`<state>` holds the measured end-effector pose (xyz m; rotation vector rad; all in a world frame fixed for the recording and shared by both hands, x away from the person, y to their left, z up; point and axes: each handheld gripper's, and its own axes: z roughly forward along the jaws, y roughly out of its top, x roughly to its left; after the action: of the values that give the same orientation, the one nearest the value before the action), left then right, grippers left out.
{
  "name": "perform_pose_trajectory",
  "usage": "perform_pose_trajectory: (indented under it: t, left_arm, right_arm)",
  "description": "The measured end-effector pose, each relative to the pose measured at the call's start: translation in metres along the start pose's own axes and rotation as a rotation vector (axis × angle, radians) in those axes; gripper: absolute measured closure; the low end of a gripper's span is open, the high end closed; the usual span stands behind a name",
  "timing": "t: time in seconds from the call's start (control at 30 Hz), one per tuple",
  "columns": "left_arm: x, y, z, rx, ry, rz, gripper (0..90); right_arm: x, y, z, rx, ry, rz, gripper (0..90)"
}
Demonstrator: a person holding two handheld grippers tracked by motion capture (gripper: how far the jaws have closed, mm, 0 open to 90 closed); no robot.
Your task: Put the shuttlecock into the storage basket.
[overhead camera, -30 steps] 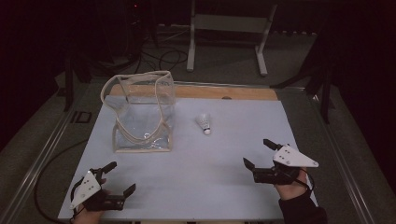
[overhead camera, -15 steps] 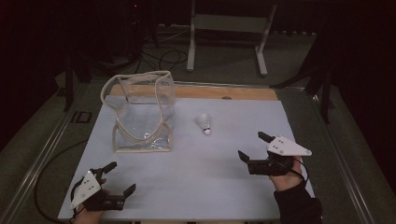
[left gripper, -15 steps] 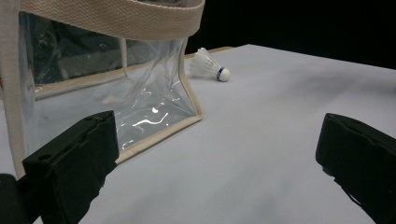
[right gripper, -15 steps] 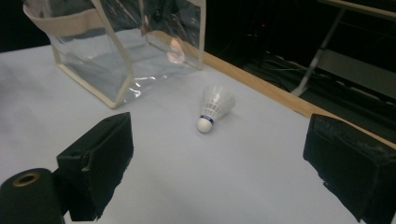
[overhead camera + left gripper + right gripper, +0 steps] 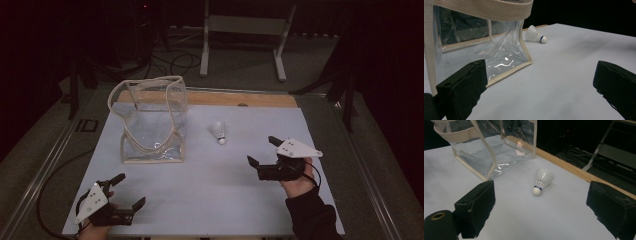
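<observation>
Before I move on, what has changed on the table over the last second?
The right gripper has slid left and slightly forward over the white table, toward the shuttlecock, jaws open and empty. Nothing was gripped or released. The left gripper stays open at the near left edge; the shuttlecock lies where it was, and the clear bag stands unmoved.
</observation>
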<state>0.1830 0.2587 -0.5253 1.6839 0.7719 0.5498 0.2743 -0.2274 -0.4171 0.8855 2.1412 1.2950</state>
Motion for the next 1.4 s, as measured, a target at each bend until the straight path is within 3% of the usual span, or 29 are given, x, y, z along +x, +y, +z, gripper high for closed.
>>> perform_pose_trajectory:
  t: [0.63,1.03,1.4]
  left_arm:
    - [0.000,0.000,0.000,0.001,-0.002,0.002,0.3]
    - [0.000,0.000,0.000,0.004,-0.006,0.002,0.3]
    - [0.000,-0.001,0.000,0.002,-0.008,-0.001,0.3]
  right_arm:
    - [0.005,0.018,0.032,0.035,0.000,0.001,8.4]
    - [0.008,0.022,0.056,0.078,-0.001,0.052,7.8]
    - [0.011,0.028,0.077,0.103,-0.021,0.054,7.2]
